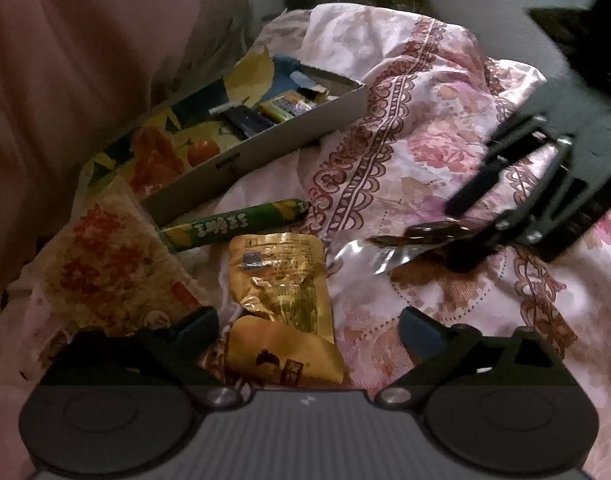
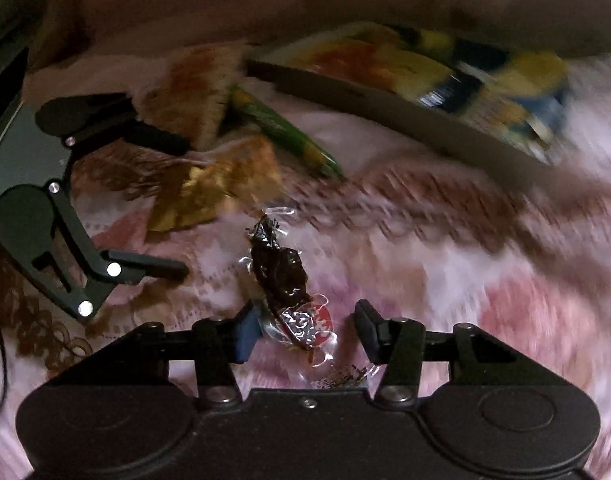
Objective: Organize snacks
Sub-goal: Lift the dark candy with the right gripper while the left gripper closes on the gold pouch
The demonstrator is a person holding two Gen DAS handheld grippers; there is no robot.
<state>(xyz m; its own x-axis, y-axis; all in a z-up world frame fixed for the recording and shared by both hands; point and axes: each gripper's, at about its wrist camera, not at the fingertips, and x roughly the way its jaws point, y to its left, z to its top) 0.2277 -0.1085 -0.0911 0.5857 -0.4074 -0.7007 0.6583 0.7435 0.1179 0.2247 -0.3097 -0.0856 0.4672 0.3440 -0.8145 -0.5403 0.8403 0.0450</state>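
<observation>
A dark snack in a clear and silver wrapper (image 2: pixel 281 268) lies on the floral sheet between the fingers of my right gripper (image 2: pixel 305 320). The blue left pad touches the wrapper's edge and the right pad stands apart from it, so the jaws are open. In the left wrist view the same snack (image 1: pixel 421 234) pokes out of the right gripper (image 1: pixel 457 232). My left gripper (image 1: pixel 307 320) is open over a gold packet (image 1: pixel 281 276), with a second gold packet (image 1: pixel 281 356) under it. A green stick snack (image 1: pixel 233 224) and a crumbly cracker pack (image 1: pixel 113 264) lie nearby.
A shallow printed cardboard box (image 1: pixel 265 148) holding several small bars sits at the back, beside a pink wall. A crumpled floral quilt (image 1: pixel 405 92) rises behind the snacks. In the blurred right wrist view the left gripper (image 2: pixel 179 206) stands open at the left.
</observation>
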